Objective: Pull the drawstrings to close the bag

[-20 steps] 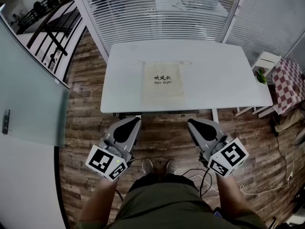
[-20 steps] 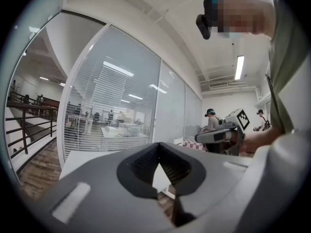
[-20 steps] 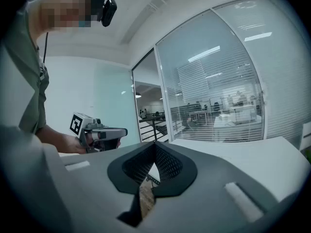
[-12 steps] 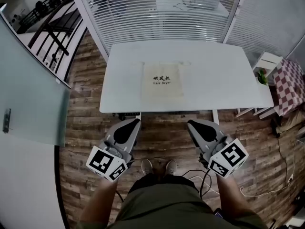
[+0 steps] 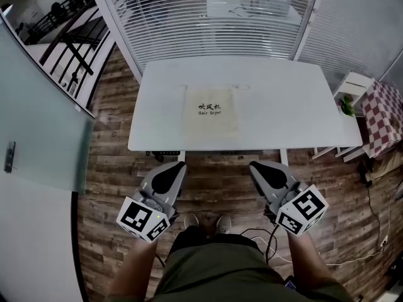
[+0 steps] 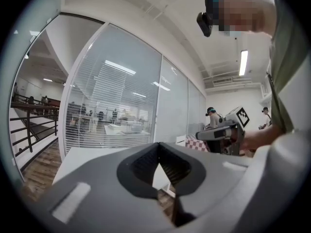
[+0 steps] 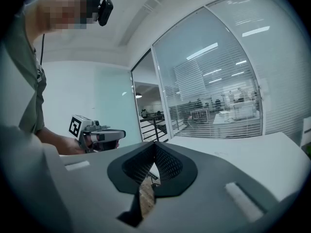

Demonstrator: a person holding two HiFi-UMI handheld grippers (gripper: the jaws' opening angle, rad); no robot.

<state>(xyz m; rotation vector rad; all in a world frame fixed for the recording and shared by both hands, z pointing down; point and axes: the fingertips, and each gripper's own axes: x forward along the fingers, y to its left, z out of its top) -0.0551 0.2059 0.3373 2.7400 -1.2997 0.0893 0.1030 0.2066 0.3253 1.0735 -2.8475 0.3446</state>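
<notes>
Left gripper (image 5: 178,166): hand-held, jaws closed tip to tip, nothing between them; its own view shows the ribbed pads meeting at a point (image 6: 158,145) with only floor and table edge visible through the gap below. Held low, in front of the person's body, off the table. Marker cube (image 5: 143,219) at the rear.

Right gripper (image 5: 255,167): hand-held, jaws likewise pressed together and empty, tips meeting (image 7: 155,144) in its own view. Level with the left one and well apart from it, also short of the table.

Bag (image 5: 210,123): cream cloth drawstring bag, lying flat near the middle of the table, mouth towards the far side. Black print (image 5: 211,109) on the upper face, two lines. Neither gripper touches it.

Drawstrings (image 5: 243,87): thin cords running out sideways from the bag's mouth, lying on the table top; fine detail too small to tell.

Table (image 5: 283,106): white, rectangular, standing directly ahead of the person.

Floor (image 5: 113,168): dark wood planks; a cable (image 5: 352,258) trails across it at right.

Shoes (image 5: 203,221): the person's, below the grippers.

Glass partition (image 5: 208,17): slatted blinds behind it, beyond the table.

Side table (image 5: 351,87): small, white, right of the main table; a red-and-white checked cloth (image 5: 381,115) just beside it.
</notes>
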